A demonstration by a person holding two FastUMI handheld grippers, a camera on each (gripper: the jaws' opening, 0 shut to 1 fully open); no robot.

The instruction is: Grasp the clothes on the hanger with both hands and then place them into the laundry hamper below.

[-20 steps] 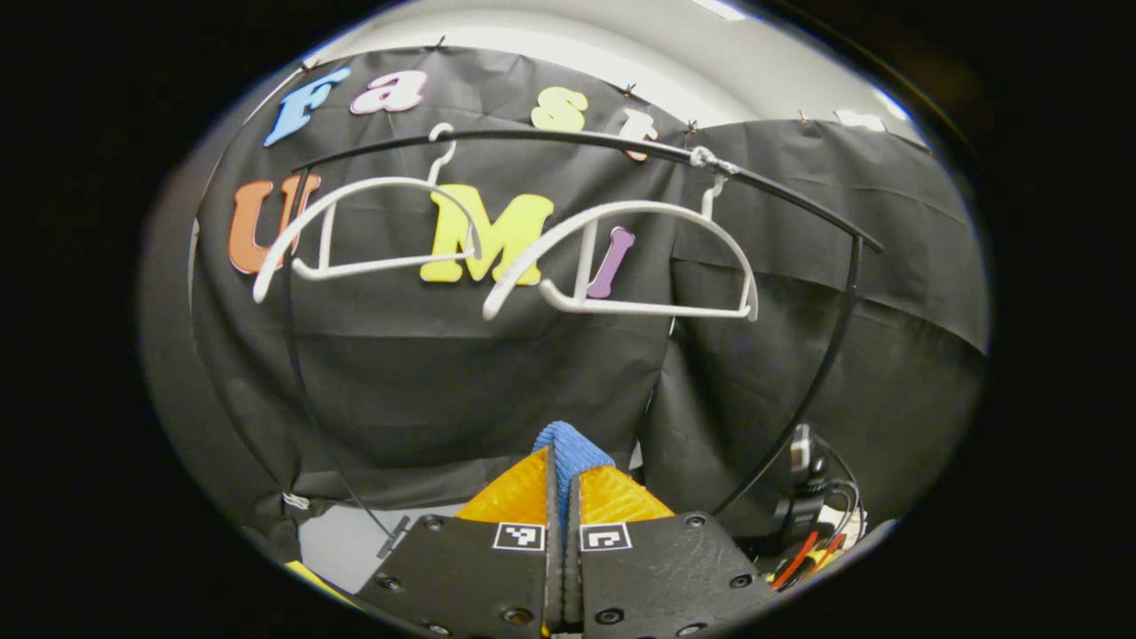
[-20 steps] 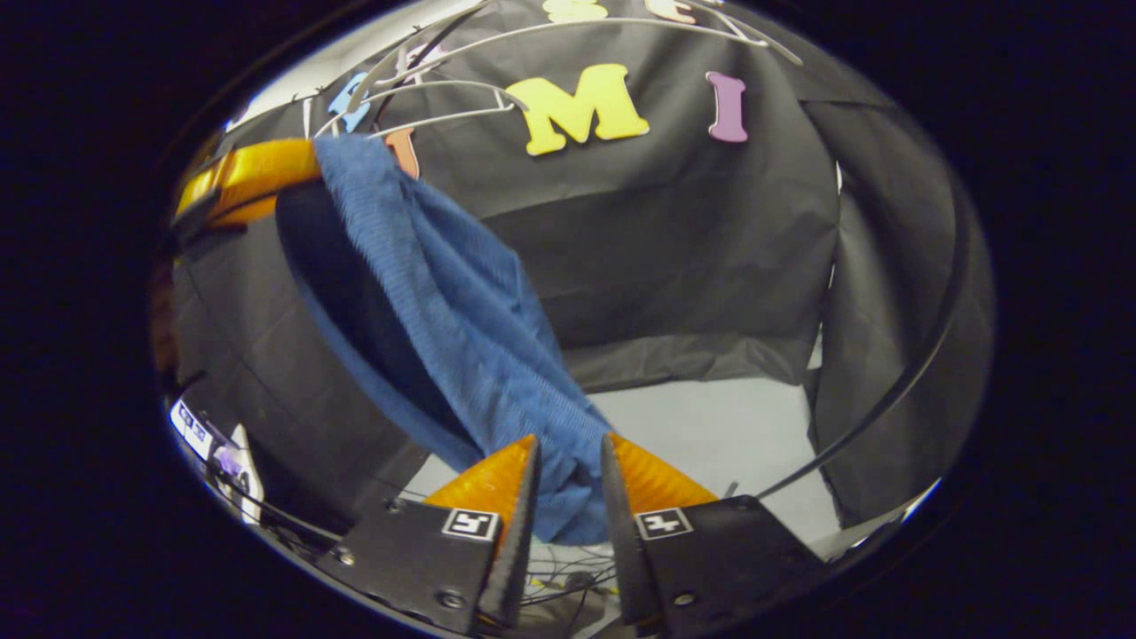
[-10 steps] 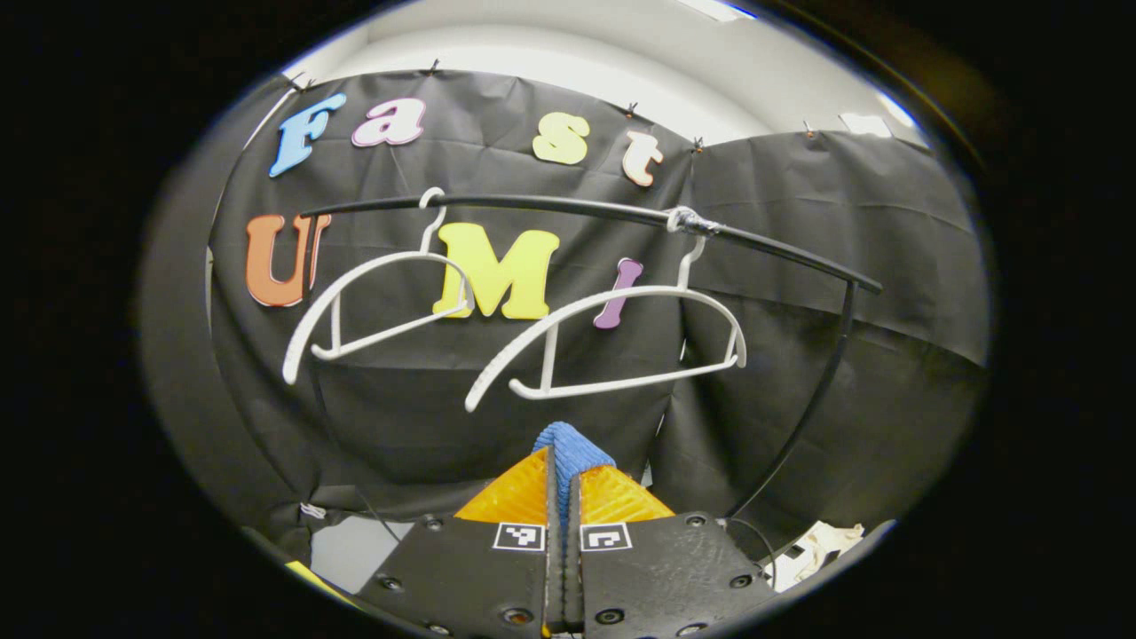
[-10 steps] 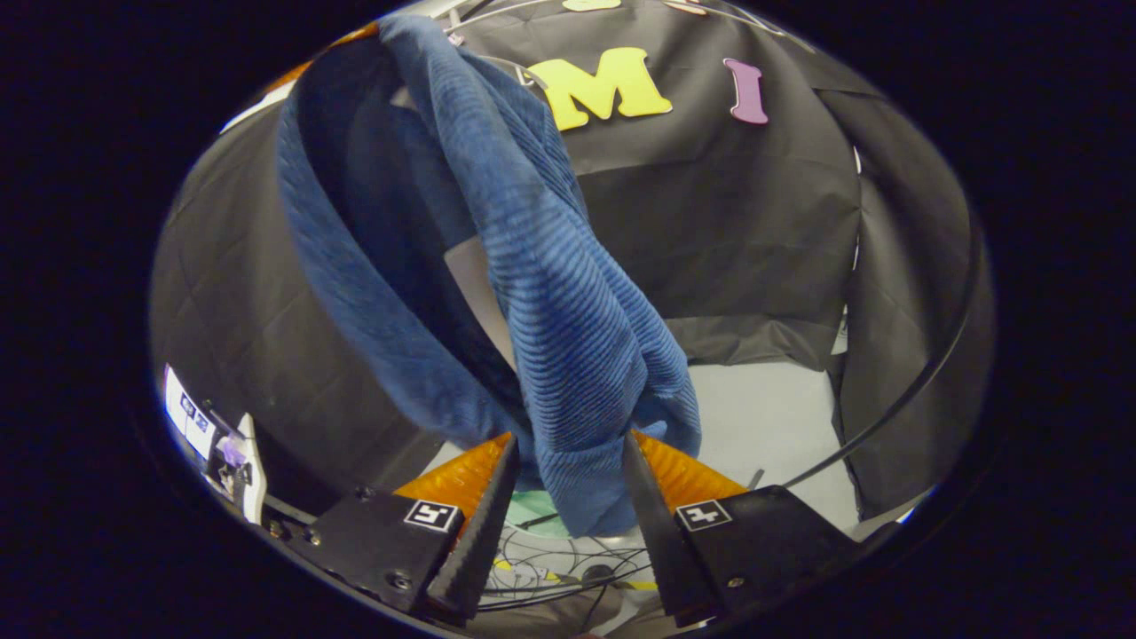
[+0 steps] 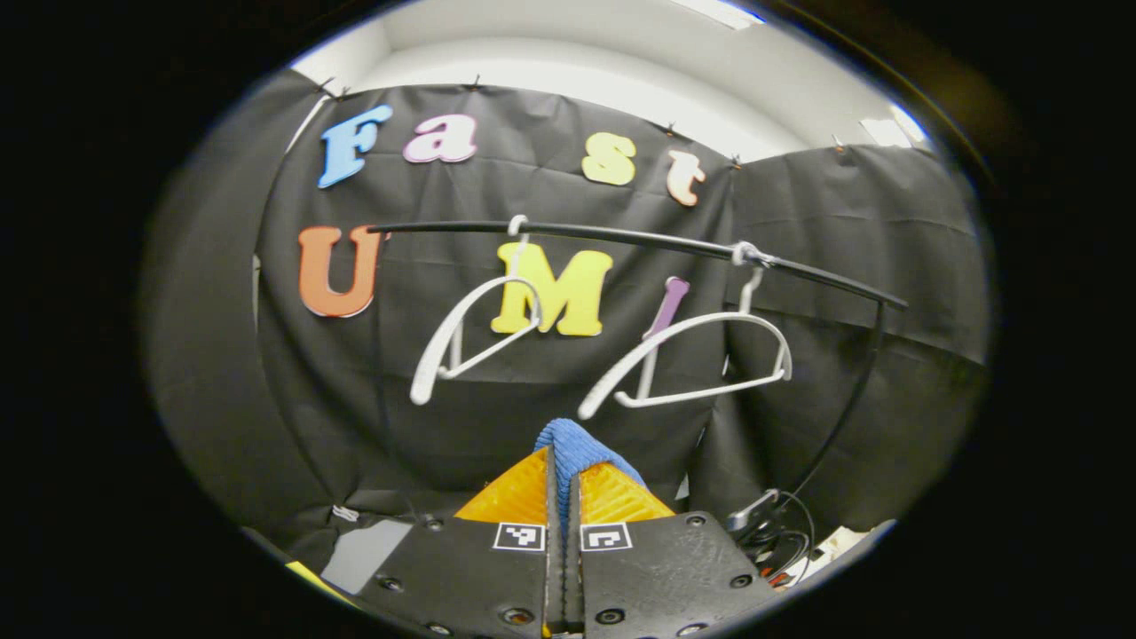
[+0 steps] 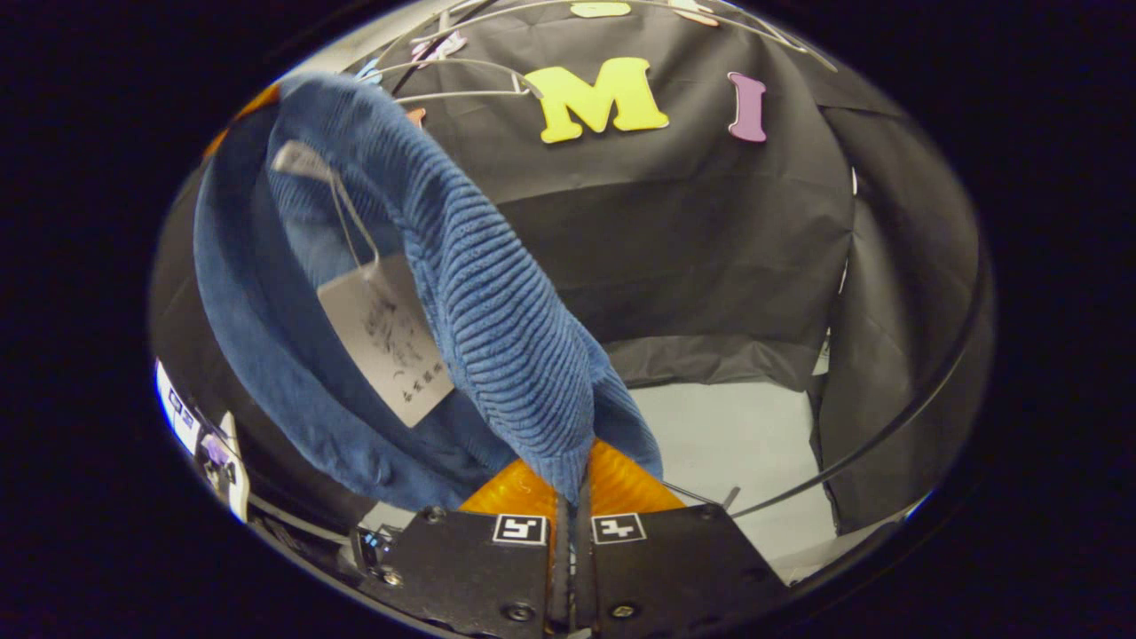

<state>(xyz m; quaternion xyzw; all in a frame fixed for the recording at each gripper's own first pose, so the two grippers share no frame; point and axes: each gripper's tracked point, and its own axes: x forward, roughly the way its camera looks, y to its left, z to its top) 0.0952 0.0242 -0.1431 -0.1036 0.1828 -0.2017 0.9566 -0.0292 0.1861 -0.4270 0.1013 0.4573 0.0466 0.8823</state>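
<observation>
In the left gripper view, the left gripper has its two orange fingers pressed together on a fold of blue knitted sweater, a small bunch of which sticks up past the tips. Beyond it a black rail runs across the booth, with two bare white hangers on it: the left hanger and the right hanger, both tilted, with nothing draped over them. In the right gripper view, the right gripper is likewise closed tight on the sweater, pinching a ribbed edge between its fingers. From there the cloth rises up and to the left in a thick ribbed band and loops back down, hanging in the air off the hangers. A white paper tag dangles on a thin string inside that loop. Pale floor lies beyond the gripper.
</observation>
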